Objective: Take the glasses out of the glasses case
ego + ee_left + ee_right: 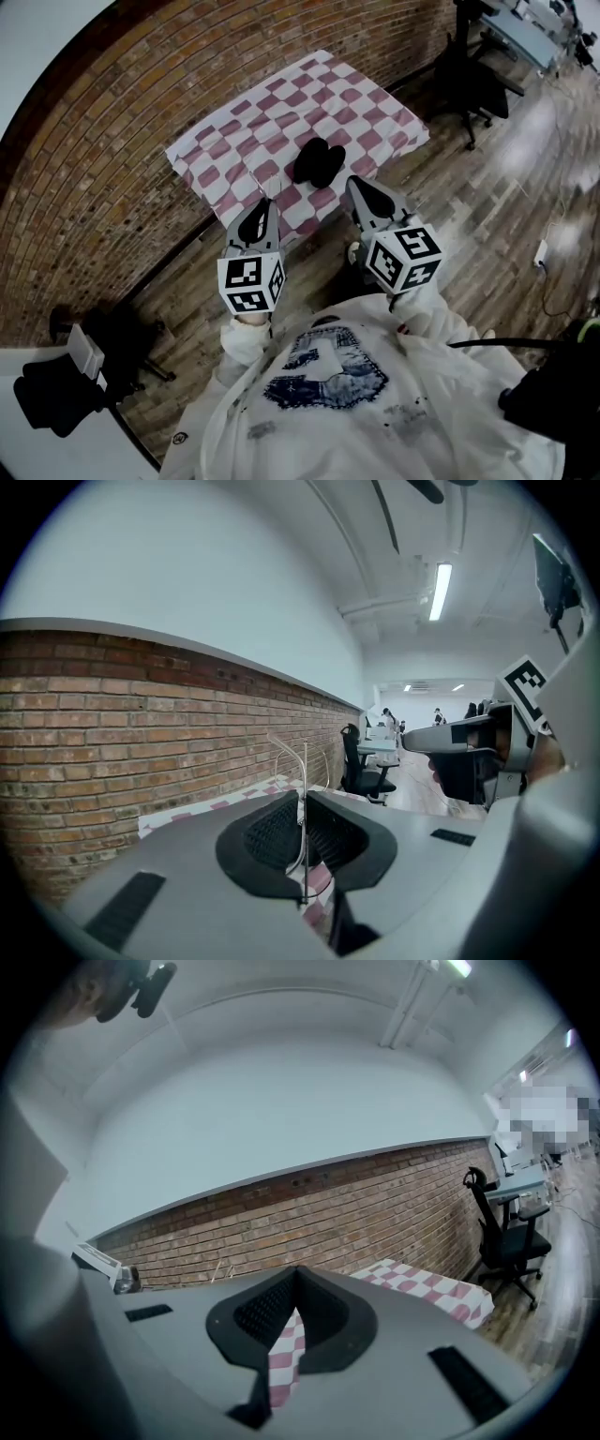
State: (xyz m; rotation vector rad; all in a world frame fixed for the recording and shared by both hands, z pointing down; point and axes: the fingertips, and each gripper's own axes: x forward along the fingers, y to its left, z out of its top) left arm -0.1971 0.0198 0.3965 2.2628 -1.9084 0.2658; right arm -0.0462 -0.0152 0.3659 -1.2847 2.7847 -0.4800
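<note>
Glasses (304, 761) in left claw (302, 799)

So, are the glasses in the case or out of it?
Out. The left gripper pinches the thin glasses in the air, apart from the black case on the checked table.

A ceiling tube (439, 591) is lighting the room brightly and evenly. Glare is washing over the floor (553, 122) at far right. Fisheye is bending the wall (84, 187) and blackening the corners. The case (319, 162) is showing as a featureless dark blob.
</note>
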